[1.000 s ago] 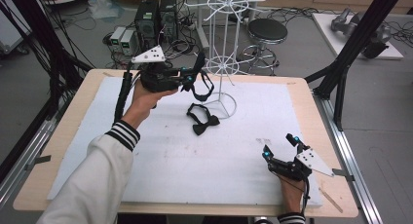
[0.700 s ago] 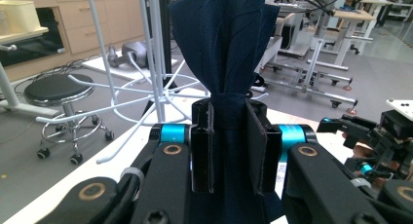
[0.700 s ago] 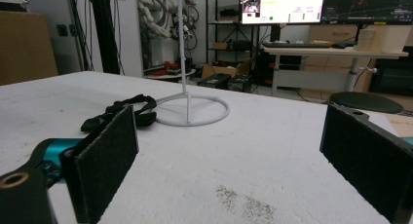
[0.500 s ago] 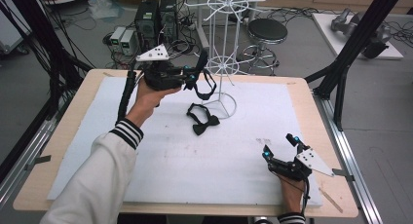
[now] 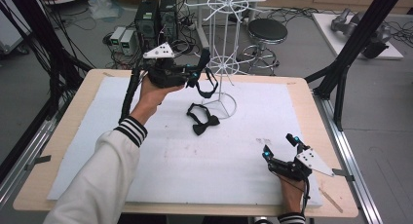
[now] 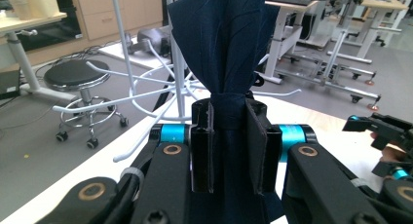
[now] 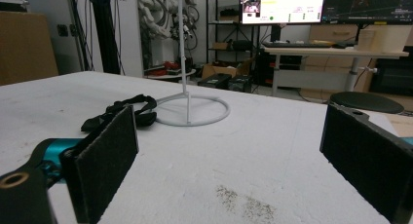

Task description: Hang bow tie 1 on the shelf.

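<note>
Left tongs point(image 5: 198, 74), raised above the far side of the bench point(image 5: 68, 136), are clamped on a dark blue bow tie point(image 6: 221, 53) at its knotted middle; the fabric fans upward beyond the pads, and its strap point(image 5: 207, 87) hangs in a loop below the tongs. A white wire stand point(image 5: 221, 63) rises just beyond the tongs. A second, black bow tie point(image 5: 202, 119) lies on the white foam sheet point(image 5: 170, 160) beside the stand's ring base. Right tongs point(image 5: 281, 145) rest low near the bench's front corner, pads point(image 7: 104, 156) wide apart with nothing between them.
</note>
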Demonstrator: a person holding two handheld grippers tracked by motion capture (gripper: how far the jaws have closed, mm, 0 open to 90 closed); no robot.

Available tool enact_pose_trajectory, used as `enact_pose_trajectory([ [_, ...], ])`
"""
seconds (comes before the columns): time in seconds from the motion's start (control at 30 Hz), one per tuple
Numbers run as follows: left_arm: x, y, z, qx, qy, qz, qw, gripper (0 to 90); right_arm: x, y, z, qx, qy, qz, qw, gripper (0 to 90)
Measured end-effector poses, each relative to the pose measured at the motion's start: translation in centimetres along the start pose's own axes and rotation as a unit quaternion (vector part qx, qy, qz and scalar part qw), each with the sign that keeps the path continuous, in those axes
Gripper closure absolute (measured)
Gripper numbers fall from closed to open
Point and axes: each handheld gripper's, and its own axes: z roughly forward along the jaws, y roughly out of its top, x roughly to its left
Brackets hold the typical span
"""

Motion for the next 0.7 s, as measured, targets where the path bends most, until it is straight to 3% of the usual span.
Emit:
enact_pose_trajectory([
  [0.7,0.03,0.21,0.69,0.01,0.013,-0.001,0.9999,73.8,0.0,-0.01,0.0,0.0,0.001,0.0,1.0,6.2],
])
